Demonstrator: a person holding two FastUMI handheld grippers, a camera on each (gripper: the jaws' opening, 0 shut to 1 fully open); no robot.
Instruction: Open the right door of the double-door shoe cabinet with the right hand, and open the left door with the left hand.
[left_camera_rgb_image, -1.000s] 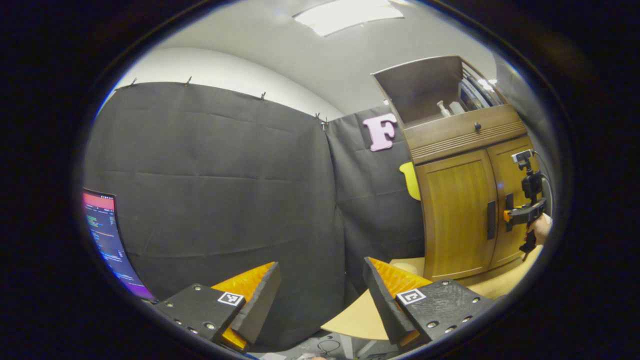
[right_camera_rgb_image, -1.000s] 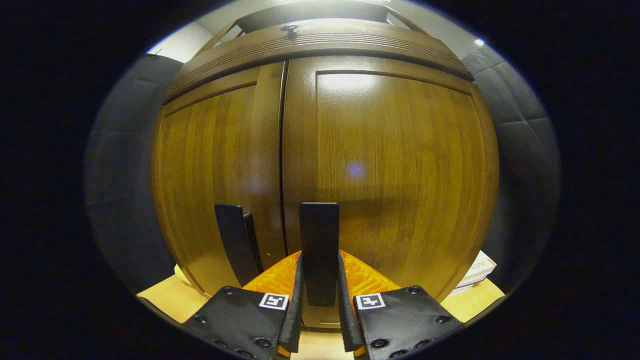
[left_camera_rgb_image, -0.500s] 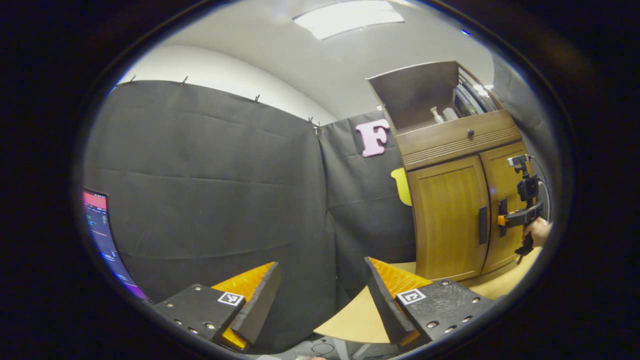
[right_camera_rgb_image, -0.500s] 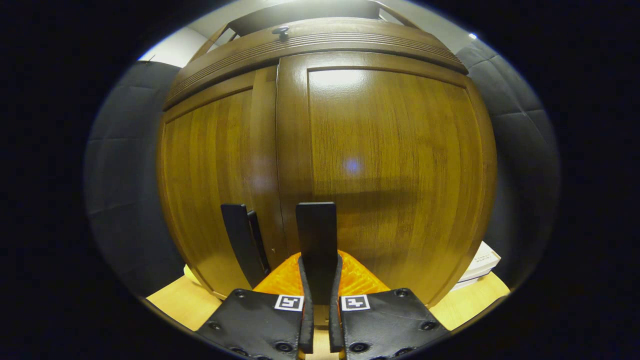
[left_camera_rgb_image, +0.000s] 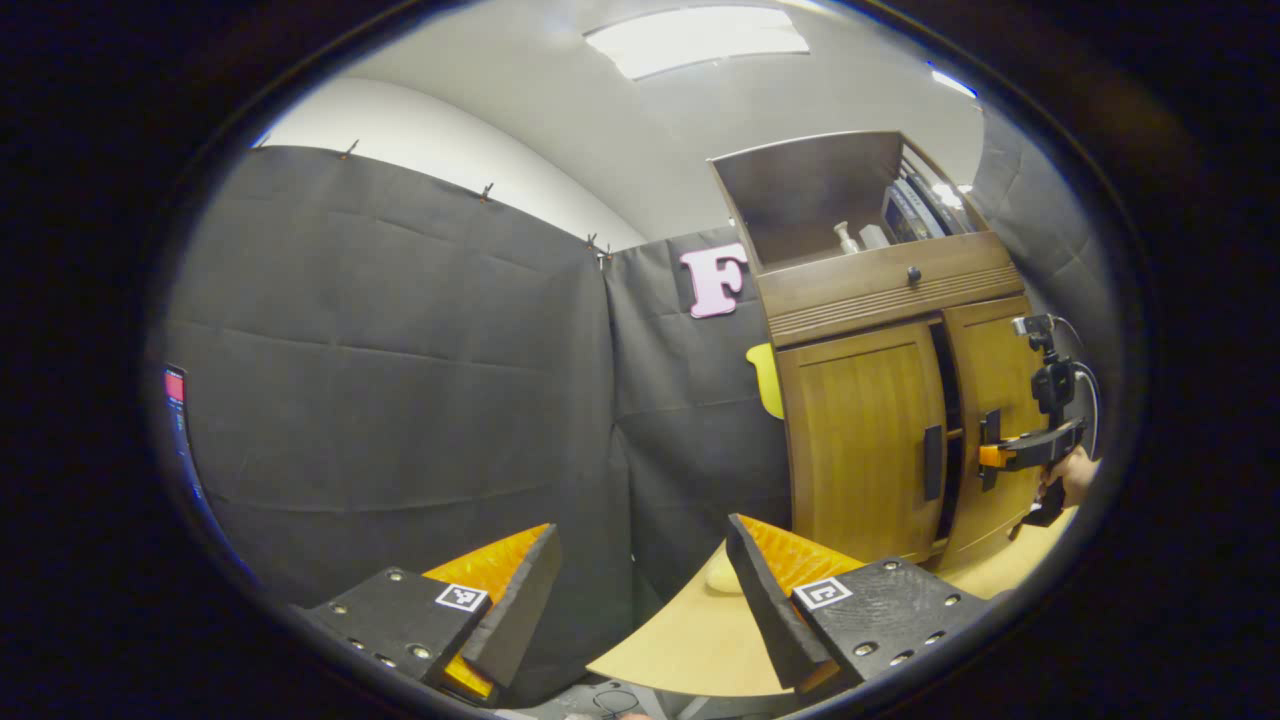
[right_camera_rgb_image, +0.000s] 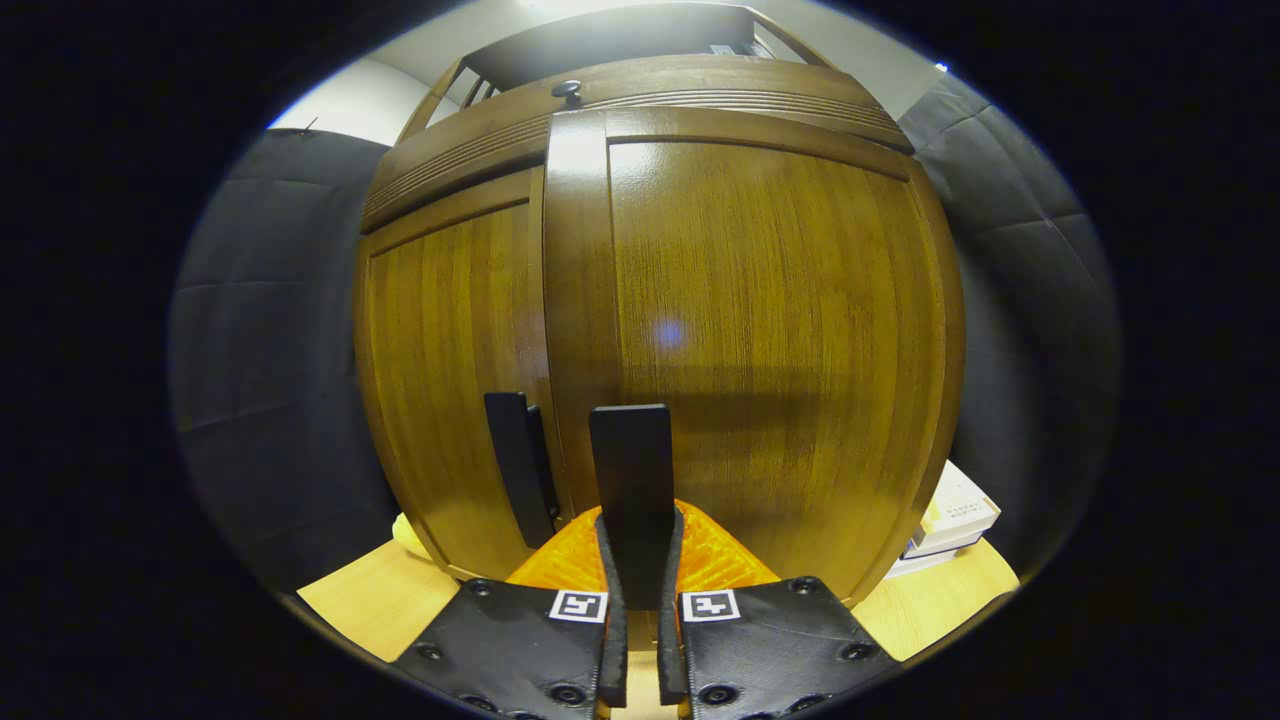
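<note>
The wooden shoe cabinet (left_camera_rgb_image: 880, 430) stands at the right of the left gripper view. Its right door (right_camera_rgb_image: 770, 330) is ajar, with a dark gap (left_camera_rgb_image: 948, 420) between it and the left door (left_camera_rgb_image: 860, 440). My right gripper (right_camera_rgb_image: 638, 530) is shut on the right door's black vertical handle (right_camera_rgb_image: 630, 460); it also appears as the right gripper (left_camera_rgb_image: 1000, 455) held by a hand (left_camera_rgb_image: 1070, 478). The left door (right_camera_rgb_image: 450, 350) is closed, and its handle (right_camera_rgb_image: 515, 465) is free. My left gripper (left_camera_rgb_image: 640, 535) is open, holds nothing, and is well short of the cabinet.
The cabinet sits on a tan table (left_camera_rgb_image: 700, 640). A drawer with a dark knob (left_camera_rgb_image: 912, 272) runs above the doors, under an open shelf with small bottles. White boxes (right_camera_rgb_image: 950, 520) lie beside the cabinet's right side. A lit monitor (left_camera_rgb_image: 176, 400) sits at far left.
My right gripper closed on the right handle and the right door swung out a little, opening a gap. The cabinet slid leftward in the left gripper view.
</note>
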